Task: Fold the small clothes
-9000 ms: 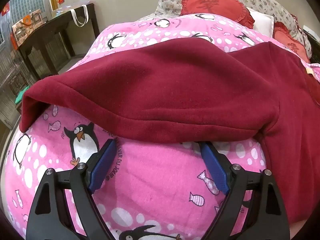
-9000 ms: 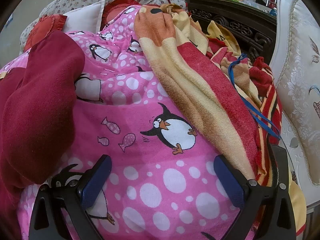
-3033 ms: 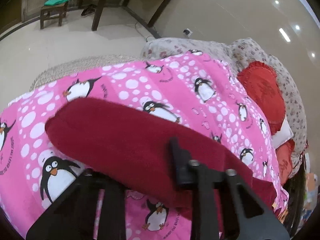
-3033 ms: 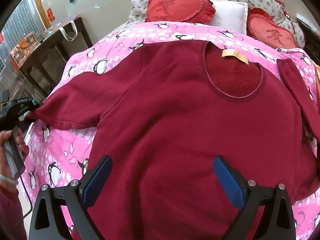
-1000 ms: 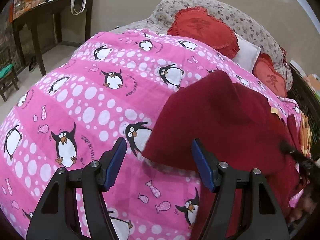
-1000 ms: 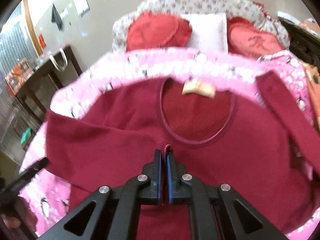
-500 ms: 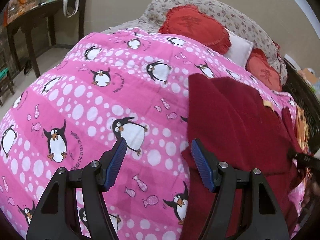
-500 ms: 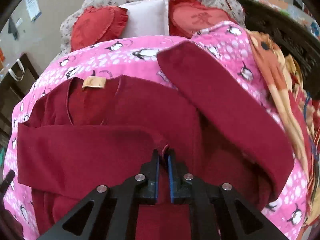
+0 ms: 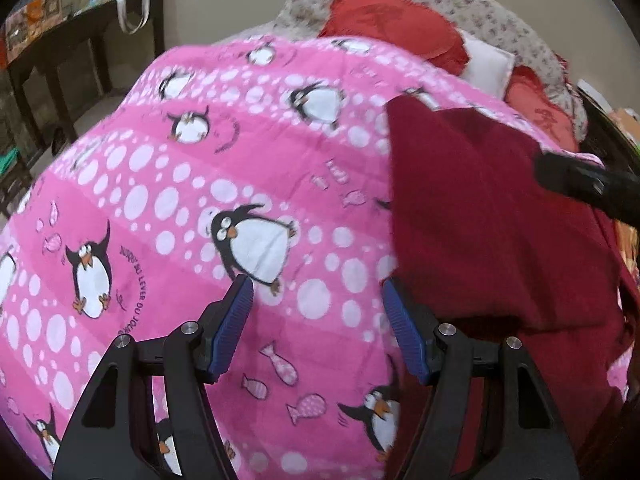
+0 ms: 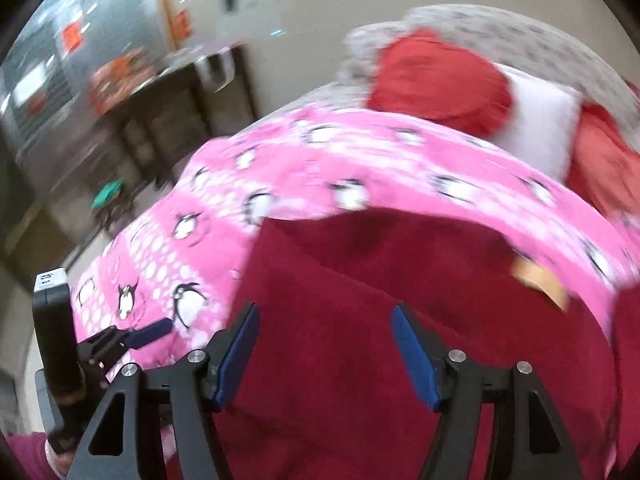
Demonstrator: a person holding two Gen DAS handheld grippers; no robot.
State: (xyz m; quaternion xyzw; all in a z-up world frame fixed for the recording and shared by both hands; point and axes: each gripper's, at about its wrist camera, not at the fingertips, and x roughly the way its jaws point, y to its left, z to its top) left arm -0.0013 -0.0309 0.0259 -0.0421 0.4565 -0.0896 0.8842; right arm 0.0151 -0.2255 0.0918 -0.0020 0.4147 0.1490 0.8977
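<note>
A dark red sweater [image 9: 480, 220] lies on the pink penguin blanket [image 9: 200, 184], its left sleeve folded across the body. My left gripper [image 9: 316, 292] is open just above the blanket. Its right finger is close to the sweater's left edge and nothing is between the pads. My right gripper [image 10: 324, 316] hovers over the sweater [image 10: 360, 360] in a blurred view. Its jaws are opening and hold nothing. The tan neck label [image 10: 540, 280] shows at the right. The left gripper's blue fingertip [image 10: 154, 330] appears at the lower left, held by a hand [image 10: 60, 456].
Red heart cushions [image 10: 436, 80] and a white pillow [image 10: 540, 128] lie at the head of the bed. A dark side table [image 9: 80, 52] stands beyond the bed's left edge, with floor below it. A black part of the other tool [image 9: 580, 188] crosses the sweater.
My right gripper has let go of the sleeve cuff, opened, and swung left. The sleeve now lies folded over the body. My left gripper has sunk slightly toward the blanket.
</note>
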